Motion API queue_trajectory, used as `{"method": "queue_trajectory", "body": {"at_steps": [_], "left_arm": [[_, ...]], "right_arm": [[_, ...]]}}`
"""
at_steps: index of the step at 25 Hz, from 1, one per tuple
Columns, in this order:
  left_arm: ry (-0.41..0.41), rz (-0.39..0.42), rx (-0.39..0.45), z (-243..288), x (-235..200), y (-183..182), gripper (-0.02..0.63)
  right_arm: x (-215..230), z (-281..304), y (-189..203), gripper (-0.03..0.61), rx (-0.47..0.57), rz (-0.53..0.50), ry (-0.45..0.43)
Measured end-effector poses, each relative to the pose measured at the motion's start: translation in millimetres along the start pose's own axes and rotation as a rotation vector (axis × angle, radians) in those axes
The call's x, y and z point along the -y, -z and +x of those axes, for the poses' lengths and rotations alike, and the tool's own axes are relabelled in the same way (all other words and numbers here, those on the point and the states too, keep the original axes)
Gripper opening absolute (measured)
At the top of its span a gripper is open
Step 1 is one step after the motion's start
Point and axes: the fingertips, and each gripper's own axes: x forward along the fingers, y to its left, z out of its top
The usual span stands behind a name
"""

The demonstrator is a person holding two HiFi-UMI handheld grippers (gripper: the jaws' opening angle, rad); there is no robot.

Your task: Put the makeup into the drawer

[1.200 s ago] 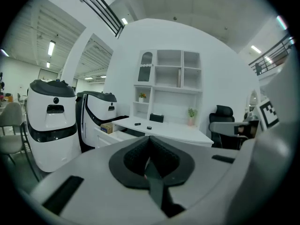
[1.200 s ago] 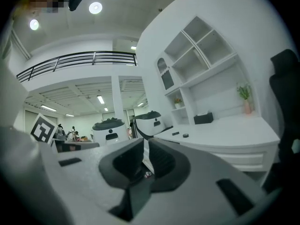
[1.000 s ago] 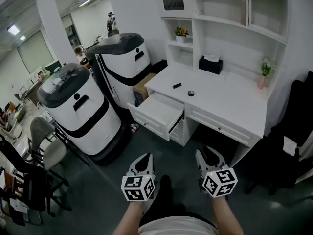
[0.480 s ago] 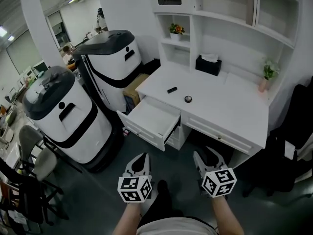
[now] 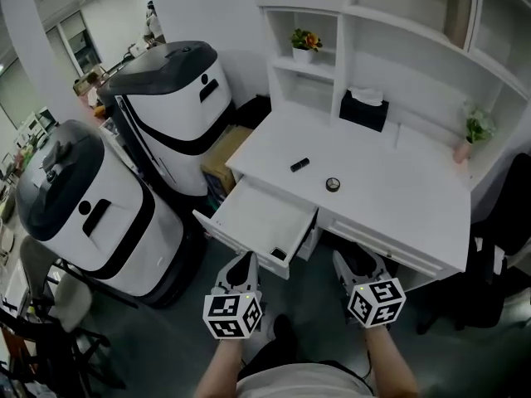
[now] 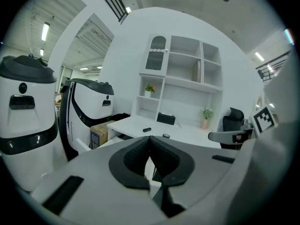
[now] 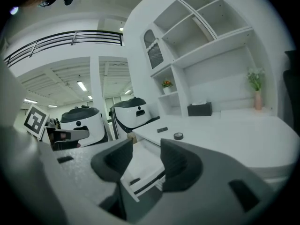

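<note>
Filling the right half of the head view is a white desk [image 5: 398,189] with open shelves above it. Two rounded white-and-black machines [image 5: 83,214] stand on the left, the farther one [image 5: 178,98] just beside the desk's end, with a cardboard box [image 5: 220,156] between it and the desk. The desk's left drawer [image 5: 249,218] is pulled out toward the lower centre, and a small dark item [image 5: 277,253] lies near its front edge.

At the bottom of the frame, the left gripper [image 5: 243,264] hangs just below the drawer front with its jaws clenched tip to tip and nothing in them. The right gripper [image 5: 358,264] sits below the desk edge; its jaws have just been opening and stand apart with nothing between them.

A black tissue box [image 5: 363,110] rests at the back of the desktop. The makeup is at mid-desk, well apart from both grippers: a short black stick [image 5: 299,164] and, to its lower right, a small round compact [image 5: 333,184].
</note>
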Motion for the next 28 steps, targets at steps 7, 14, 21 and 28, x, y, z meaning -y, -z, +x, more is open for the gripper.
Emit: {"method": "queue_trajectory", "body": {"at_steps": [7,14,21,28], "left_arm": [[0.061,0.006,-0.029,55,-27,-15,0.002],[0.109,-0.028,-0.07,93,-30,-11,0.002],[0.12,0.004,-0.094,127,-25,-10,0.002],[0.08,0.01,-0.111,159,-28,-15,0.002]], "right_arm": [[12,55,-7,0.169,-0.034,0.007,0.061],[32,82,-5,0.169,-0.063,0.023,0.123],[61,103,-4,0.169,-0.089,0.021,0.148],[89,144,-10,0.195,-0.125,0.004,0.124]]}}
